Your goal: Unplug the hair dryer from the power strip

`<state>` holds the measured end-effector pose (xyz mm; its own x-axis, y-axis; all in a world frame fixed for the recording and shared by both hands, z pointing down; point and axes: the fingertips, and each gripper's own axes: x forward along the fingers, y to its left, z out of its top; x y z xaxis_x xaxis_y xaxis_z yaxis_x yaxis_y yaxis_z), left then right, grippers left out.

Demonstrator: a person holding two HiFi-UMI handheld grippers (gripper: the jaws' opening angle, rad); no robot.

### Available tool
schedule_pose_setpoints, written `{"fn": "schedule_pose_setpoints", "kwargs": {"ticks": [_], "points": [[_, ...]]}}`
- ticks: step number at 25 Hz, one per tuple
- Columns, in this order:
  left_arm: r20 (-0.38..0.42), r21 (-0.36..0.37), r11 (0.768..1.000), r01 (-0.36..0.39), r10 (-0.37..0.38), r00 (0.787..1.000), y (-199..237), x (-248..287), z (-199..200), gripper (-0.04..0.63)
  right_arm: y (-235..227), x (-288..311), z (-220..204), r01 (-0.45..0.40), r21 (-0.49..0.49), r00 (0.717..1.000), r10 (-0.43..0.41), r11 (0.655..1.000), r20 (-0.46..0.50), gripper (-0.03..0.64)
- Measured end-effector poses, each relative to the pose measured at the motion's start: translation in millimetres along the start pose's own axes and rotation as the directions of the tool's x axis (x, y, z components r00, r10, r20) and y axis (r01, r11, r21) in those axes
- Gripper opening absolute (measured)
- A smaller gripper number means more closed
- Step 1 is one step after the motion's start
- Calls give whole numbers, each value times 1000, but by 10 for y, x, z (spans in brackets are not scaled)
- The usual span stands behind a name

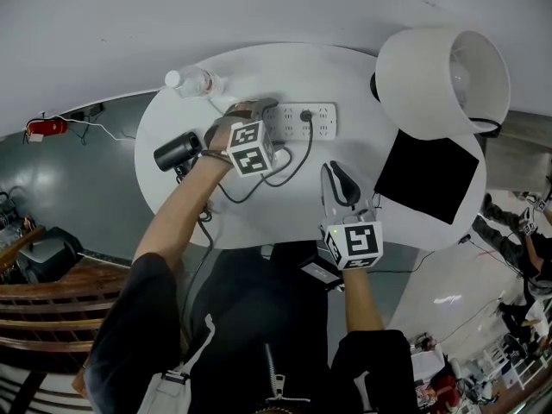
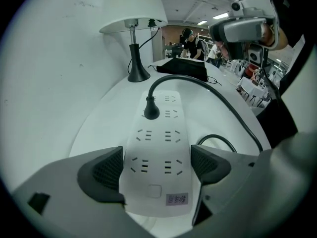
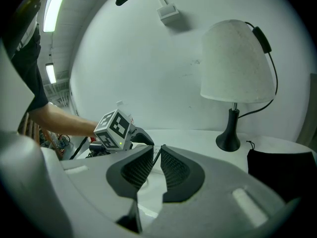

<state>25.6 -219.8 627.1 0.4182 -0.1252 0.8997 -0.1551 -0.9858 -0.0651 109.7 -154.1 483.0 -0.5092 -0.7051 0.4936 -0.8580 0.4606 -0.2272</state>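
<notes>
L hand-held gripper [image 2: 157, 168] is released, jaws wide, straddling the near end of the strip [image 2: 157, 133]. Pads sit just beside its long edges; can't tell if they press yet. Why there, I judge: to pin the strip to the surface [image 1: 259, 63] so it doesn't lift when the plug gets pulled.

Plug [image 2: 151, 112] is straight ahead of this gripper, further along the strip, upright in a left-row socket, still seated. Its cable [image 2: 198, 83] arcs up and to the right, then loops back past my right-side jaw. Dryer [image 1: 177, 151] lies on the surface just left of the L gripper, w/ the cable running to it.

R hand-held gripper [image 3: 156, 163] is clenched to a thin slit w/ nothing in it, over the surface, well short of the strip. It points toward the L gripper's marker cube. Looks parked, I judge, until the strip is steadied. It'd have to open, then reach fwd to the plug.

Task not started: plug's in. Risk: a pull on the cable instead of the plug body drags the strip.
</notes>
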Motion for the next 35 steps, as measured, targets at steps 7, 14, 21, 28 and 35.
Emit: {"fn": "schedule_pose_setpoints", "kwargs": {"ticks": [7, 14, 21, 28, 35], "points": [[-44, 34, 999, 25, -23, 999, -7, 52, -33, 407, -67, 58, -65, 5, -12, 1000, -5, 1000, -15, 35], [-76, 30, 999, 20, -17, 997, 6, 54, -52, 407, -143, 169, -80, -11, -41, 1000, 10, 999, -24, 35], [-192, 42, 999, 33, -24, 981, -12, 109, -46, 407, -297, 284, -23, -22, -125, 1000, 20, 992, -15, 35], [-209, 46, 998, 32, -22, 978, -19, 110, -63, 407, -346, 428, -61, -81, -197, 996, 86, 977, 15, 35], [-224, 48, 998, 26, -15, 975, 4, 105, -71, 407, -354, 586, -165, -104, -292, 994, 108, 951, 0, 35]]}}
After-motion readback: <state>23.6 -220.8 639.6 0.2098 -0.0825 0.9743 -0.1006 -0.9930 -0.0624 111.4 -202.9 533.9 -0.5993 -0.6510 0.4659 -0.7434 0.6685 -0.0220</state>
